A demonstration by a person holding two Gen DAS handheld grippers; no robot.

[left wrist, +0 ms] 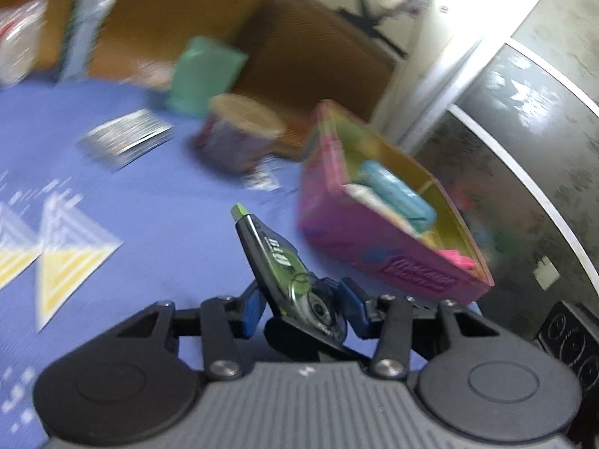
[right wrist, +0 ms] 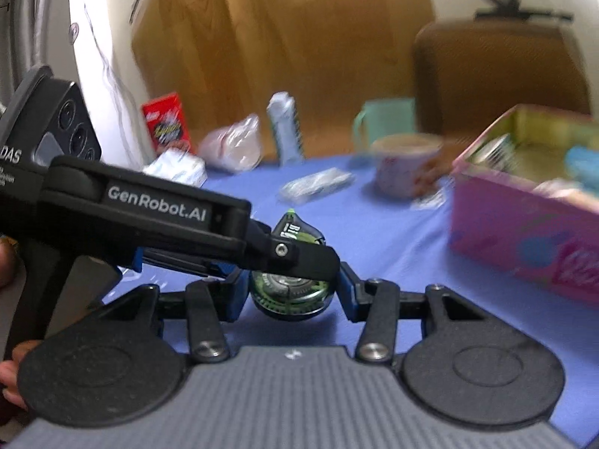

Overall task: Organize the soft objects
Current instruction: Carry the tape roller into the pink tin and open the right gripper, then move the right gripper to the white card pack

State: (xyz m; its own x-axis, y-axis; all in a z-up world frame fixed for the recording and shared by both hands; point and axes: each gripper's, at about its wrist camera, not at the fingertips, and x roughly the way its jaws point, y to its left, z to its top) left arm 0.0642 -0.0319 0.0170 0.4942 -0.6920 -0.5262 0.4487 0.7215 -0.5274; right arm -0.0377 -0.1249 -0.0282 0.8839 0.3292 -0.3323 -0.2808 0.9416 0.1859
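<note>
A green and black correction tape dispenser (left wrist: 273, 258) stands tilted between the blue pads of my left gripper (left wrist: 301, 301), which is shut on its round end. In the right wrist view the same dispenser (right wrist: 290, 224) also sits between the pads of my right gripper (right wrist: 288, 292), which press its round body from both sides. My left gripper (right wrist: 299, 262) reaches in from the left, with one finger lying across the dispenser. A pink open box (left wrist: 374, 247) (right wrist: 505, 232) stands to the right on the blue cloth and holds a light blue soft roll (left wrist: 397, 194) and other items.
On the blue tablecloth (left wrist: 149, 224) stand a paper cup (right wrist: 404, 168), a teal mug (right wrist: 385, 123), a silver packet (right wrist: 318, 185), a clear plastic bag (right wrist: 232, 149), a red packet (right wrist: 166, 123) and a tall white pack (right wrist: 286, 131). A brown chair (right wrist: 498, 75) stands behind. A hand (right wrist: 11, 374) shows at the left edge.
</note>
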